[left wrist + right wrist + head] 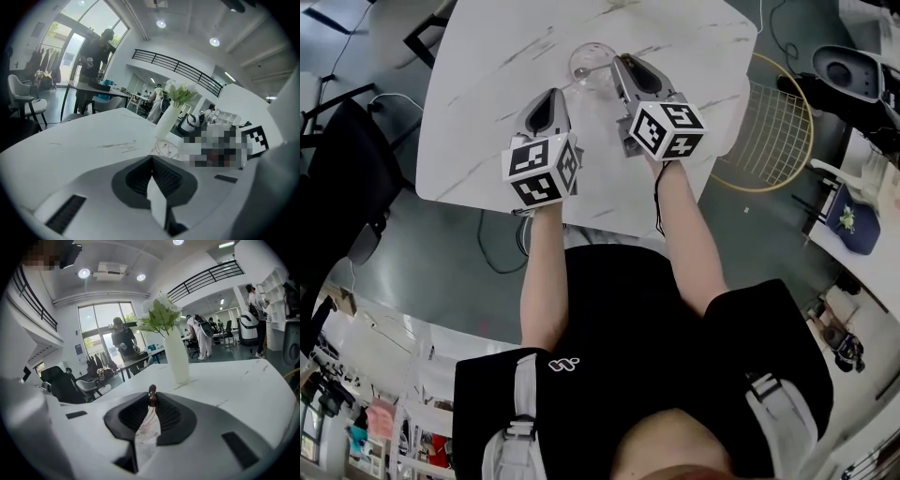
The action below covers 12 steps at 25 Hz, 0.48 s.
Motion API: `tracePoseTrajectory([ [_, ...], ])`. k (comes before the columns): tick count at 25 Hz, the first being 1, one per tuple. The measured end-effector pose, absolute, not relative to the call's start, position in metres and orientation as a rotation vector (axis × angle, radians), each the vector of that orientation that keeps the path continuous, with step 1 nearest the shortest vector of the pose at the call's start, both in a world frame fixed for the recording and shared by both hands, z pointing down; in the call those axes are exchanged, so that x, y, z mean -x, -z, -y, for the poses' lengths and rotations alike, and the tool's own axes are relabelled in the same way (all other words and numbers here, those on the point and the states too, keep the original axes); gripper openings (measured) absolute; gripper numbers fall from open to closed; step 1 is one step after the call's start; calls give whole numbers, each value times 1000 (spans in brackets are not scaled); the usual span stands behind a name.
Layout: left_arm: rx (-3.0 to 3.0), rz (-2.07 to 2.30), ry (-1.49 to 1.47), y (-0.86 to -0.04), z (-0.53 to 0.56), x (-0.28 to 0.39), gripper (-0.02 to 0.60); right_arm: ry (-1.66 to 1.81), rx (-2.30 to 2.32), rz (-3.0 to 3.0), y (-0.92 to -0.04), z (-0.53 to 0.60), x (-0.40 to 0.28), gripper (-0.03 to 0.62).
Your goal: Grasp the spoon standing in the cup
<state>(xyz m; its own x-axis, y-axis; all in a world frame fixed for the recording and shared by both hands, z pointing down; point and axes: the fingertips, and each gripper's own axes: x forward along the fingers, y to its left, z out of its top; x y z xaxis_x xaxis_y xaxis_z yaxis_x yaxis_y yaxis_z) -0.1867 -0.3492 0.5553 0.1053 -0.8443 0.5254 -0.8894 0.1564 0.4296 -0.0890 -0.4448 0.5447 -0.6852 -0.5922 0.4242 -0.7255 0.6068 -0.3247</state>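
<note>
Spoon [152,391] stands in the glass cup [590,62], toward 12 o'clock on the marble tabletop [487,122]; only its dark knobbed top end shows plainly, in the right gripper view; the pale, pinkish shape below the knob may be stem or cup, can't tell which.

Right tool [621,66] at the cup's 3 o'clock; jaws nipped on the knobbed end at their very tips.

Left tool [551,97] at the cup's 7 o'clock, near but apart; jaws pressed together on nothing; cup just beyond its tips.

White vase [177,357] with flowers at 12 o'clock, past the cup.

Handling, as judged: spoon looks slim, light, stiff, probably smooth and slippery; the knob should stop it sliding through the pads; a hold just under the knob, deeper in the ribbed pads, looks surer than the tips; cup is glass and light, apt to tip if the spoon is levered sideways; lift straight up.
</note>
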Motion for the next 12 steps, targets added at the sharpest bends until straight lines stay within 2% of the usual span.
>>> tracePoseTrajectory([
  [12, -1726, 1728, 5, -524, 331, 192, 12, -561, -1122, 2676, -483, 419, 90, 46],
])
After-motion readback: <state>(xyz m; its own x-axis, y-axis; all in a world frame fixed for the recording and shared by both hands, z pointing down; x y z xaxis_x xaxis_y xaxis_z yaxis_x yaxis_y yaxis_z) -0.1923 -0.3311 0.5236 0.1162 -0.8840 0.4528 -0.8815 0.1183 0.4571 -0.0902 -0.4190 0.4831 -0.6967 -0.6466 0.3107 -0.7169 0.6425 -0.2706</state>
